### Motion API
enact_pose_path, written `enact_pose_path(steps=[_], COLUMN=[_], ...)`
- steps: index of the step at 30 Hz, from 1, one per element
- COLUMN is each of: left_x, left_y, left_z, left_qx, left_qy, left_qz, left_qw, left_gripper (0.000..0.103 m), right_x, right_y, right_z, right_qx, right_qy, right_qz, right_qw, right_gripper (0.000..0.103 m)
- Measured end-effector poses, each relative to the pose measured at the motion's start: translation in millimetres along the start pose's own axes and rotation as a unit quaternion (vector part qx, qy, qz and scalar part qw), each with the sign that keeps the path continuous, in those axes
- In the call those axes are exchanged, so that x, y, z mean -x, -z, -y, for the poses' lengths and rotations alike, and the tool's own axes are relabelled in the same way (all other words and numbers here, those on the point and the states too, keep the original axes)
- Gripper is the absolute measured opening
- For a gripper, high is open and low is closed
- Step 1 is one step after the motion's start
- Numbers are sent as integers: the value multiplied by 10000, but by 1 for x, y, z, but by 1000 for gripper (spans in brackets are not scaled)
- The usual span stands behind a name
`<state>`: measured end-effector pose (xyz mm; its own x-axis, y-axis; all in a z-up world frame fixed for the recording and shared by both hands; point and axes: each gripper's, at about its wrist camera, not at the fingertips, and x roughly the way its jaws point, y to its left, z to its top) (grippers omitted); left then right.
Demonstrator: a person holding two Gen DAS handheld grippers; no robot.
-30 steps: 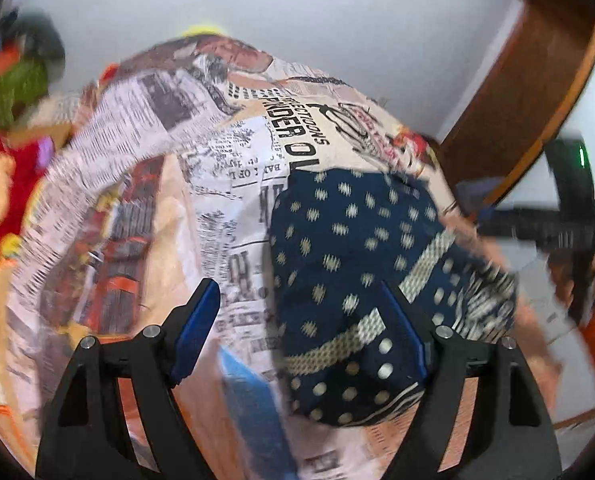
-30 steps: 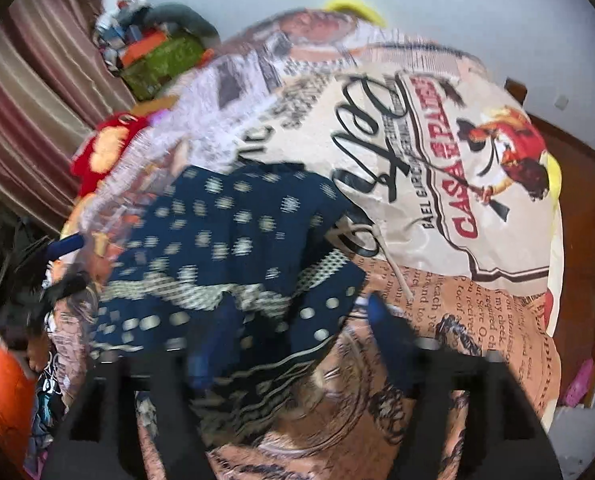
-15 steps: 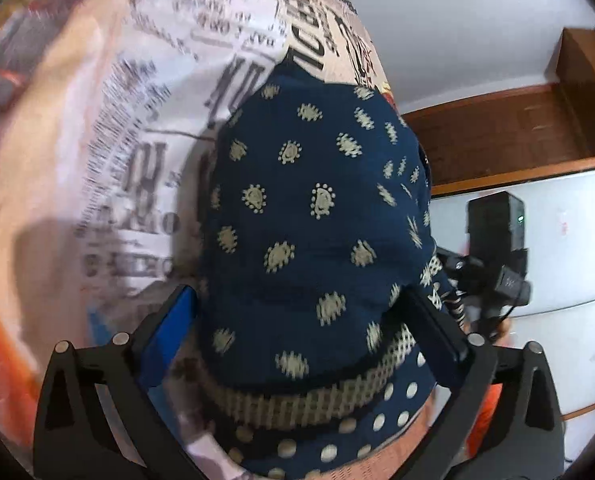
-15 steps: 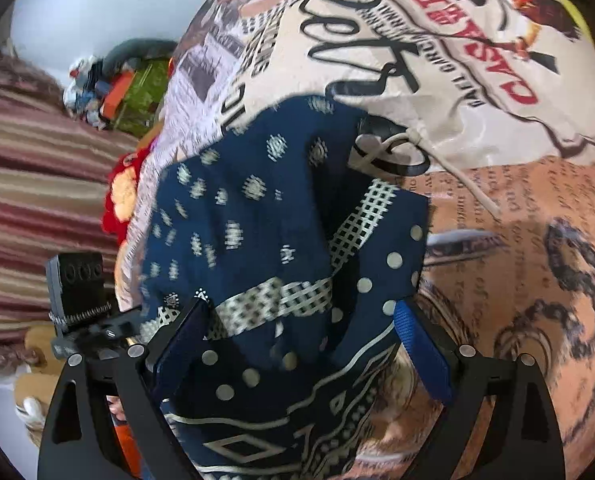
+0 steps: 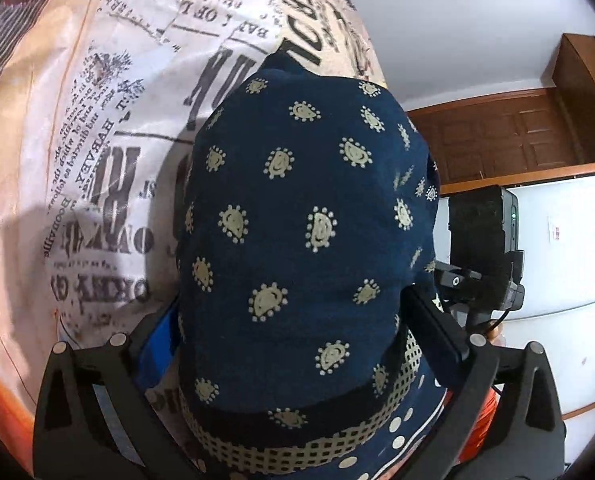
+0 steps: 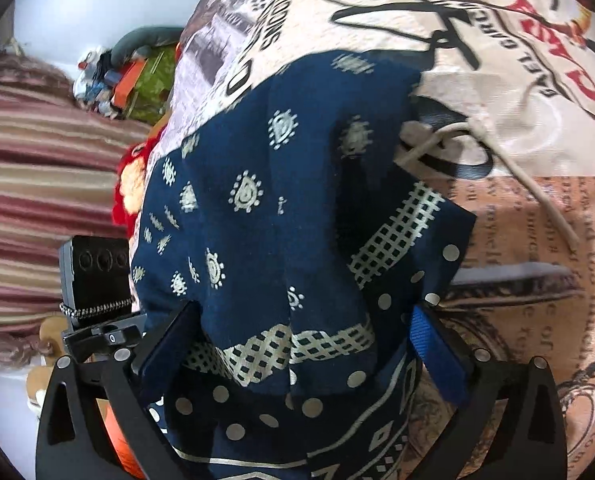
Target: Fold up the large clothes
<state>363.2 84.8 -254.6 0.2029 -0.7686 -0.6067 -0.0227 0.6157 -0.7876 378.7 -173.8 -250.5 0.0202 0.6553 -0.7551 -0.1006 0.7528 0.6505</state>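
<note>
A navy blue garment with cream paisley dots and a checkered cream band lies folded on a bed sheet printed with newspaper text. My left gripper is open, its fingers standing either side of the garment's near edge. In the right wrist view the same garment lies bunched in folds. My right gripper is open too, straddling the garment's banded hem. A cream drawstring trails from the garment across the sheet.
The other gripper's black camera unit shows in each view. A brown wooden door and white wall stand to the right. Striped curtains, a red cushion and piled items lie at the bed's far side.
Both grippers have moved in close to the navy garment and now straddle its near edge. The garment fills more of each view.
</note>
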Motion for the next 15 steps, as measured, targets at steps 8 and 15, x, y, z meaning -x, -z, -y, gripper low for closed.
enact_pose_path(steps=[8,15], left_x=[5,25], left_y=[12,16], left_z=[25,46], left_qx=[-293,-512], left_qy=[-148,-275], left_qz=[225,383], left_qw=[9992,9976], left_gripper=[97,91], right_x=[0,18], right_y=[0,10], right_z=[-16,-44], right_qx=[176,666], right_qy=[-309,-269], right_qz=[-51,93], right_qw=[9994,9974], right_gripper=[75,51])
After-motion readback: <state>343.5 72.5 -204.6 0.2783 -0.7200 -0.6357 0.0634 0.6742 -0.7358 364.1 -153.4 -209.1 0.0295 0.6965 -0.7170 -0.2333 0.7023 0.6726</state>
